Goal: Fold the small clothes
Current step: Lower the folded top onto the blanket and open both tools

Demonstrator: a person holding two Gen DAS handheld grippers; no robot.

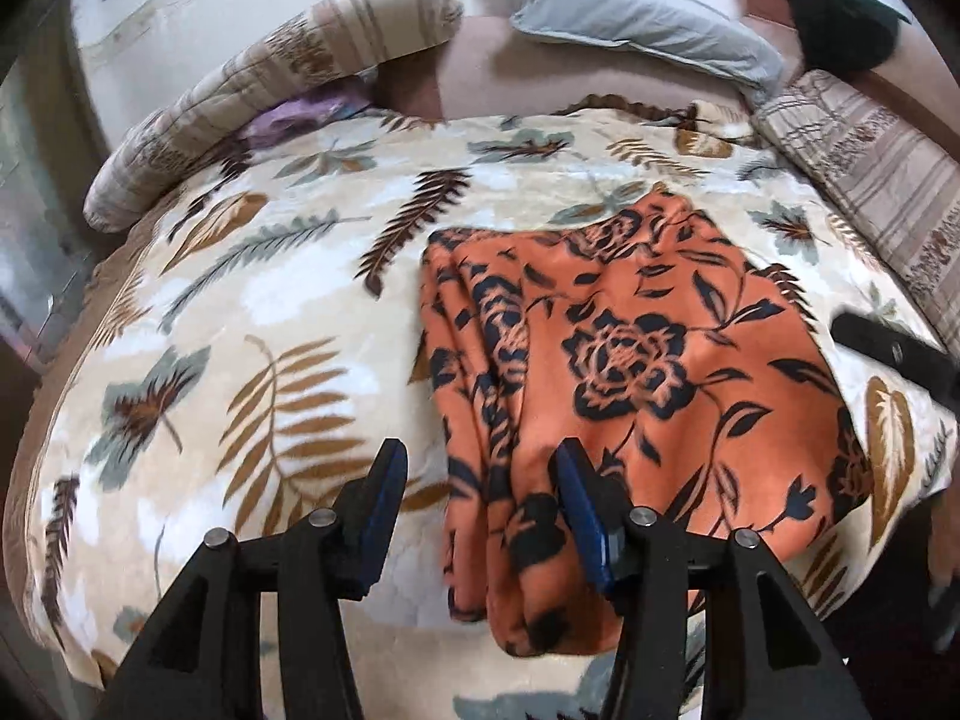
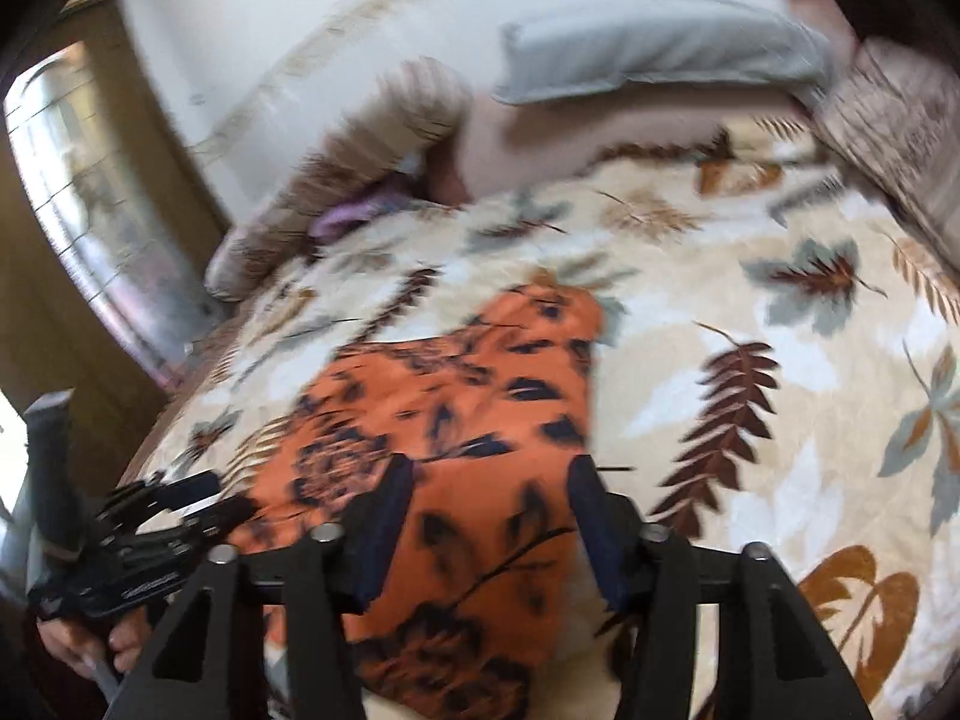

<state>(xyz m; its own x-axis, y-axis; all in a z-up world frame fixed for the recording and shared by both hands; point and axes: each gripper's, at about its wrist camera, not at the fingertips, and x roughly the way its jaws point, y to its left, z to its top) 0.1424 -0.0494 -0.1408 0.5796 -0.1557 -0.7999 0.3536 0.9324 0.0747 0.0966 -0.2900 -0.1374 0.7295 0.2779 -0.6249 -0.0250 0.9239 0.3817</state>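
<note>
An orange cloth with a black flower print (image 1: 630,348) lies folded on the leaf-patterned blanket (image 1: 252,312) of a bed. My left gripper (image 1: 480,471) hovers over the cloth's near left edge with its jaws apart; the right finger is above the cloth, the left finger above the blanket, and nothing is pinched. In the right wrist view the same cloth (image 2: 456,396) lies under my right gripper (image 2: 489,483), whose jaws also stand apart and hold nothing. The left gripper (image 2: 138,546), held by a hand, shows at that view's lower left.
A grey pillow (image 1: 636,24) and a patterned bolster (image 1: 252,108) lie at the head of the bed, with a purple cloth (image 1: 294,114) tucked beside the bolster. A striped cushion (image 1: 870,168) and a black item (image 1: 834,12) lie at the right. A window (image 2: 78,180) is left of the bed.
</note>
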